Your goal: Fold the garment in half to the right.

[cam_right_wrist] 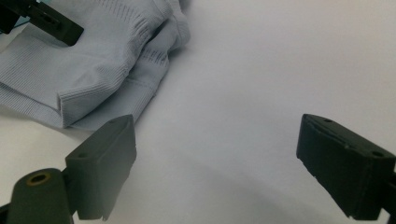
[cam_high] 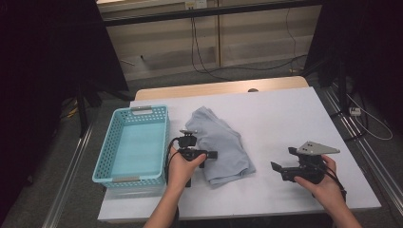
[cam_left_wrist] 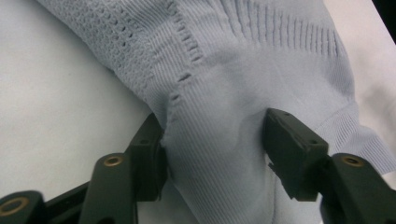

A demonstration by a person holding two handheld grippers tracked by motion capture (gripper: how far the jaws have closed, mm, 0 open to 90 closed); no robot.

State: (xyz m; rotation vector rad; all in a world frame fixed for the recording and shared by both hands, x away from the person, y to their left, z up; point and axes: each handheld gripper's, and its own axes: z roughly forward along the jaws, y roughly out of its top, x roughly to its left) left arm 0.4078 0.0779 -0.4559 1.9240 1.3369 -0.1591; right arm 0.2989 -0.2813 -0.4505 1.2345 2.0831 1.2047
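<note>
Here, left claw (cam_left_wrist: 212,144) half open astride grey garment (cam_left_wrist: 243,60), right claw (cam_right_wrist: 217,163) wide, empty.

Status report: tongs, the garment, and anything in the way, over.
Left tongs open, straddling a fold of the pale blue ribbed knit garment. Right tongs open, empty, over bare table. Nothing in the way.

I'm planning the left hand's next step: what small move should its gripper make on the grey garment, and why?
Probably close the left gripper on the fold of the grey knit garment. Its jaws straddle a bunched ridge of fabric without clearly pressing it. The right gripper is open over bare table, and the blue basket sits alongside.
</note>
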